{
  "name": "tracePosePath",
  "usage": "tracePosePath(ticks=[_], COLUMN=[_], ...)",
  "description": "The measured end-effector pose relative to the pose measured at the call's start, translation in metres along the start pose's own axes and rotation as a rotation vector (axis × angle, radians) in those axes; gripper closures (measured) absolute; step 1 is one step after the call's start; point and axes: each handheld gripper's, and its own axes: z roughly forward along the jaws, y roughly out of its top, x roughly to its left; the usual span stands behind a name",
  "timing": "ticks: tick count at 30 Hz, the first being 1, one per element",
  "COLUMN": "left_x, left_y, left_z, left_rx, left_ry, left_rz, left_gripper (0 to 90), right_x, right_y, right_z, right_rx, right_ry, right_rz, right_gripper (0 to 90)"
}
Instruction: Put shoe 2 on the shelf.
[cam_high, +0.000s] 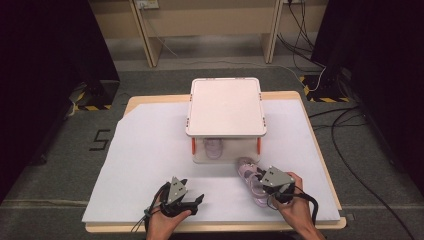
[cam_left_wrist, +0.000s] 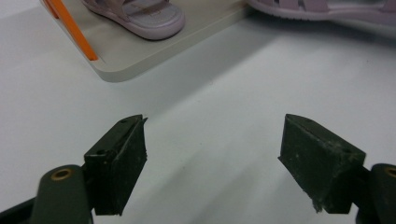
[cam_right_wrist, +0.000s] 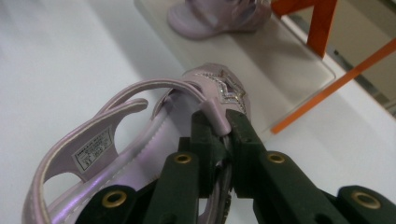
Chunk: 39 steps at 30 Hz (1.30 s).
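Right gripper (cam_right_wrist: 223, 135) had its jaws closed on a strap of the lilac sandal (cam_high: 252, 181), pinching it near the star trim. The sandal lay on the white bench (cam_high: 150, 165) at the front right, its toe touching or just beside the base of the small rack (cam_high: 226, 107), long axis running from the right hand toward the rack. A second sandal (cam_high: 214, 147) already sat on the rack's lower shelf. Left gripper (cam_left_wrist: 215, 154) hovered wide open over bare bench, holding nothing, well left of the sandal. Judgement: the right hand was the nearer; the shelf lay straight ahead of the toe.
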Motion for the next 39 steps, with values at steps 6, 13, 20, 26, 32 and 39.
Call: tracePosePath(ticks=[6, 13, 20, 26, 32, 39], left_x=[0.001, 0.001, 0.002, 0.001, 0.001, 0.0], left_y=[0.0, 0.0, 0.0, 0.0, 0.0, 0.0], left_z=[0.0, -0.001, -0.001, -0.001, -0.001, -0.001], left_rx=[-0.002, -0.004, -0.007, -0.003, -0.006, -0.006], left_ry=[0.005, 0.005, 0.004, 0.003, -0.001, 0.0], left_rz=[-0.006, -0.004, -0.006, -0.002, -0.001, 0.001], left_gripper=[22.2, 22.3, 22.3, 22.3, 22.3, 22.3], right_x=[-0.004, -0.009, -0.012, -0.015, -0.02, -0.025], right_y=[0.011, 0.023, 0.031, 0.036, 0.037, 0.04], right_z=[0.004, 0.031, 0.064, 0.084, 0.078, 0.051], right_rx=[-0.046, -0.04, -0.011, 0.002, -0.003, -0.07], right_ry=[-0.055, -0.083, -0.114, -0.165, -0.178, -0.156], right_rz=[-0.047, -0.037, -0.029, -0.016, 0.018, 0.095], right_gripper=[83.1, 83.0, 82.7, 77.1, 52.8, 46.0])
